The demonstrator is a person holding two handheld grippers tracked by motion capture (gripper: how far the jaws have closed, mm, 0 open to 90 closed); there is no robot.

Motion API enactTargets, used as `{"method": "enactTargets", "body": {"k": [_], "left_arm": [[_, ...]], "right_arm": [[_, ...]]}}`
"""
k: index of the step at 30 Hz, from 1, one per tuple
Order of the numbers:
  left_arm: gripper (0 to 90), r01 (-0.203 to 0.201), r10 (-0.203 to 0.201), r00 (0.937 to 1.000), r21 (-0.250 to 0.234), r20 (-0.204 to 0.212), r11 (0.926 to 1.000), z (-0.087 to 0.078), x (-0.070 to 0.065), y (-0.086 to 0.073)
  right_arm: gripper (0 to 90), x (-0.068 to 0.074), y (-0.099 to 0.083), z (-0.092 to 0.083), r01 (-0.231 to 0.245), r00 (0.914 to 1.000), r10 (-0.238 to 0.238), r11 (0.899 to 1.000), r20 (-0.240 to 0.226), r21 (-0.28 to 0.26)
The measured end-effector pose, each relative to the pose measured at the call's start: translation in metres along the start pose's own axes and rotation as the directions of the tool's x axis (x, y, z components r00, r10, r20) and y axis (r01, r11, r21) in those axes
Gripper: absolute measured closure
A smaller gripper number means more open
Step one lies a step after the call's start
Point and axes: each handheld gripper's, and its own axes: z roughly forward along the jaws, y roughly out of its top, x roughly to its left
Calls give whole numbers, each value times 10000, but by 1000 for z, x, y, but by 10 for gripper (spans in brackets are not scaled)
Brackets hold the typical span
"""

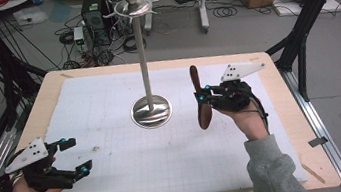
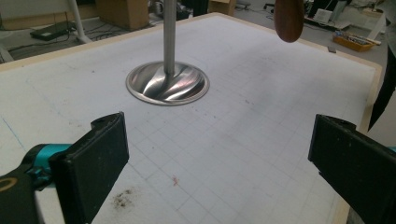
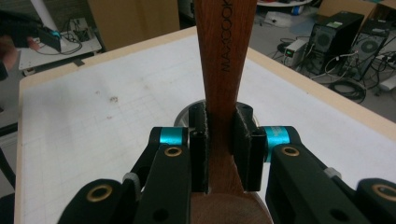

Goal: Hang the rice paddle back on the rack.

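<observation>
High view, wooden spoon (image 1: 201, 99) upright, clamped in right hand-held gripper (image 1: 202, 96), above table (image 1: 56, 87).

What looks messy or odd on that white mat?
Only a small dark smudge of crumbs on the mat near the left gripper. The metal stand stands upright, and nothing looks damaged.

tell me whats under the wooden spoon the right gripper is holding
Below the wooden spoon, held upright off the table by the right gripper, lies bare white grid mat. In the right gripper view the metal stand's base shows partly behind it.
</observation>
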Motion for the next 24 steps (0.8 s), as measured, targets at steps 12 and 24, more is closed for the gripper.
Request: {"method": "enactTargets", "body": {"k": [12,24], "left_arm": [[55,29,-29,10000,62,46,10000,1,-1,-1],[55,10,-10,10000,-15,49,10000,1,-1,0]], "right_arm": [[779,-6,24,-5,79,10000,-78,9993,4,-371],[779,-8,41,-3,-194,9998,186,9959,-97,-879]]}}
